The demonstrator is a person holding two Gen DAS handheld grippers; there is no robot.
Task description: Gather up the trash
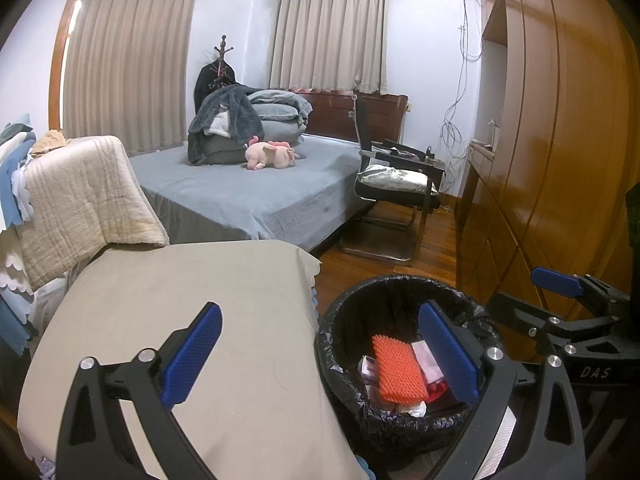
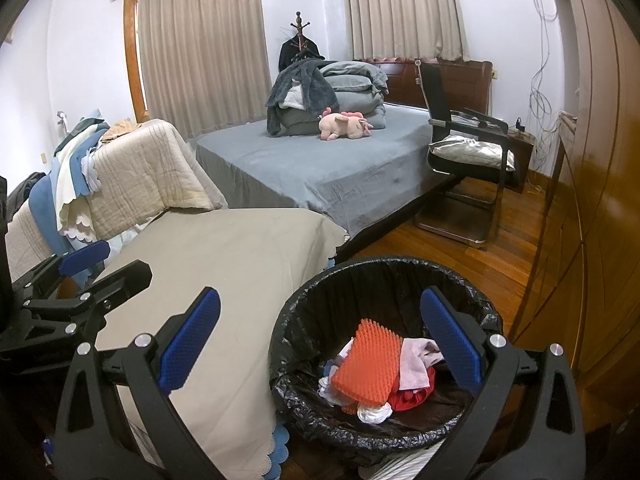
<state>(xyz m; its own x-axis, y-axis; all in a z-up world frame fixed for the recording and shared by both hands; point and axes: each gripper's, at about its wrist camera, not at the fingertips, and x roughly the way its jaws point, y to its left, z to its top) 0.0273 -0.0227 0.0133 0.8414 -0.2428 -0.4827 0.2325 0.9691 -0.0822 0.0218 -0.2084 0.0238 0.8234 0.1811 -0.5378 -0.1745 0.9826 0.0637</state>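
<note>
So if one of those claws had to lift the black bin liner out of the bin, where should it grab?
Probably the crinkled rim of the bin liner, where the plastic folds over the bin's edge. It bunches there into loose ridges a claw can pinch. Come from above, one finger inside and one outside the rim. The right claw is open and hangs closest, over the orange sponge.

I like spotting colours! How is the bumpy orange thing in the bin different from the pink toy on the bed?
The orange bumpy pad is flat, rectangular and covered in little nubs; the pink plush toy is rounded, soft-looking and shaped like an animal. The pad lies tilted on other rubbish inside the black-lined bin; the toy lies on its side on the grey bed. Neither is held by a gripper.
</note>
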